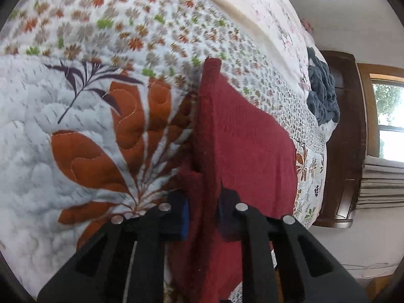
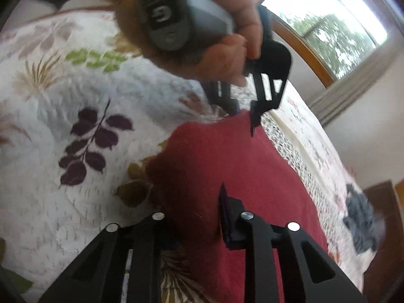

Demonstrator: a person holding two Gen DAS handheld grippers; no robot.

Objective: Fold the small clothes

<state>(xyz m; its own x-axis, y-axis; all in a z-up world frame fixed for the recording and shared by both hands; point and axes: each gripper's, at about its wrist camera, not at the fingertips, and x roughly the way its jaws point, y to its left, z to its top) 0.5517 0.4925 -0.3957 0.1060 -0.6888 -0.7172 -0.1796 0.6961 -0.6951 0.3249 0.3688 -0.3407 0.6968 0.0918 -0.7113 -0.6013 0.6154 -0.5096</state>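
Both tools, left tool (image 1: 202,217) and right tool (image 2: 195,223), pinch the red cloth (image 1: 242,136) above the bed (image 1: 38,151); uneven lifting could skew the fold.

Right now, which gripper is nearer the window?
Left. The left gripper sits at the far edge of the red cloth, toward the window; the right gripper is at the near edge, farther back.
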